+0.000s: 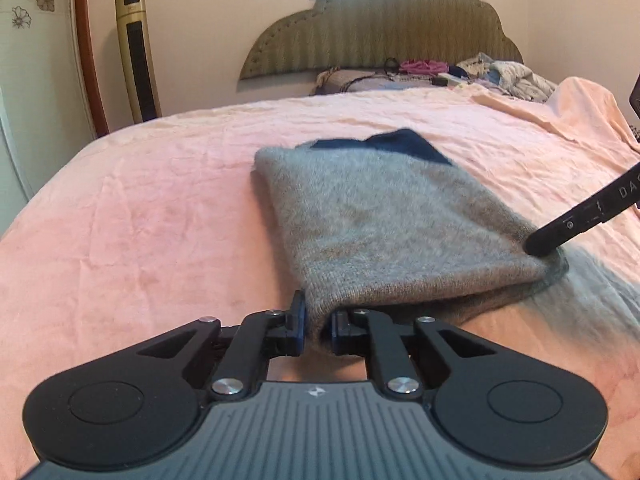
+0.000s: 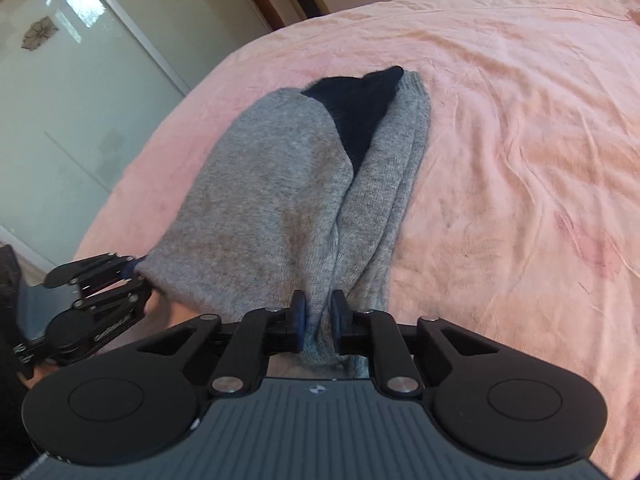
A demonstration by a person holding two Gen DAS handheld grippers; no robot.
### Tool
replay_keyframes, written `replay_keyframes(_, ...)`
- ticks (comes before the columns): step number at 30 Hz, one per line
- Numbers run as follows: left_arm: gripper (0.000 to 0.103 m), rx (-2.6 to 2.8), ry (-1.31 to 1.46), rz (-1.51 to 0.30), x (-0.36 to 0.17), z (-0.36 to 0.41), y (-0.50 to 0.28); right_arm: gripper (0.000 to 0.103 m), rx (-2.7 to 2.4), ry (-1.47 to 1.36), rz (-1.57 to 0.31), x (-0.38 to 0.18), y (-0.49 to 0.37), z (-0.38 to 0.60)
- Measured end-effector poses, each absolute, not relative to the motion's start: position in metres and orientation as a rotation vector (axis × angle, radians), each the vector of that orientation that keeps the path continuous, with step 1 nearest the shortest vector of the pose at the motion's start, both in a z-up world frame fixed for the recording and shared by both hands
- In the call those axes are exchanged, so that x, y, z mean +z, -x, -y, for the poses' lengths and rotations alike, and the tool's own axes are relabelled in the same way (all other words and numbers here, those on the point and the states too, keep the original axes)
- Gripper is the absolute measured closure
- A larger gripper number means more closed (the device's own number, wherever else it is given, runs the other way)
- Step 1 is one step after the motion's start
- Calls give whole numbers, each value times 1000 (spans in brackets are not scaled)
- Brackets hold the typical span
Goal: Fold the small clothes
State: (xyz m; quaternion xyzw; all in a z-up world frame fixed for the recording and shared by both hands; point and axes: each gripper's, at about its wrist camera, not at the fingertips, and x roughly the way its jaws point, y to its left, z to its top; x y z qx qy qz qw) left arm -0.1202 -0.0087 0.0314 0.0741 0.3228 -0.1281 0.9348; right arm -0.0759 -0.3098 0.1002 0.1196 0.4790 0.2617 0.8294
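Note:
A grey knitted sweater (image 1: 384, 216) with a dark navy patch at its far end lies folded lengthwise on the pink bedspread (image 1: 140, 208). My left gripper (image 1: 318, 330) is shut on the near left corner of the grey knit. In the right wrist view the same sweater (image 2: 260, 200) stretches away from me, a grey sleeve (image 2: 388, 184) laid along its right side. My right gripper (image 2: 318, 322) is shut on bunched grey fabric at the near edge. The left gripper (image 2: 134, 270) shows at the left there, pinching the other corner. The right gripper's finger (image 1: 580, 220) crosses in from the right in the left wrist view.
A padded headboard (image 1: 384, 24) stands at the far end, with a heap of mixed clothes (image 1: 480, 74) below it. A gold tower fan (image 1: 138, 52) stands left of the bed. Frosted wardrobe doors (image 2: 80, 92) line the left side. The bedspread (image 2: 520, 140) is wrinkled to the right.

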Motion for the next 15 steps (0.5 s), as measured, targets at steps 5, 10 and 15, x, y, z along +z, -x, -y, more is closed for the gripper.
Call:
replay_keyframes(5, 92, -237, -151, -663, 23, 10, 121, 91, 546, -239, -1039, 84, 72, 313)
replay_keyframes(10, 92, -231, -136, -642, 19, 9, 124, 35, 554, -314, -922, 121, 50, 324)
replay_keyframes(15, 92, -224, -155, -634, 19, 13, 127, 39, 479, -492, -878, 129, -23, 336)
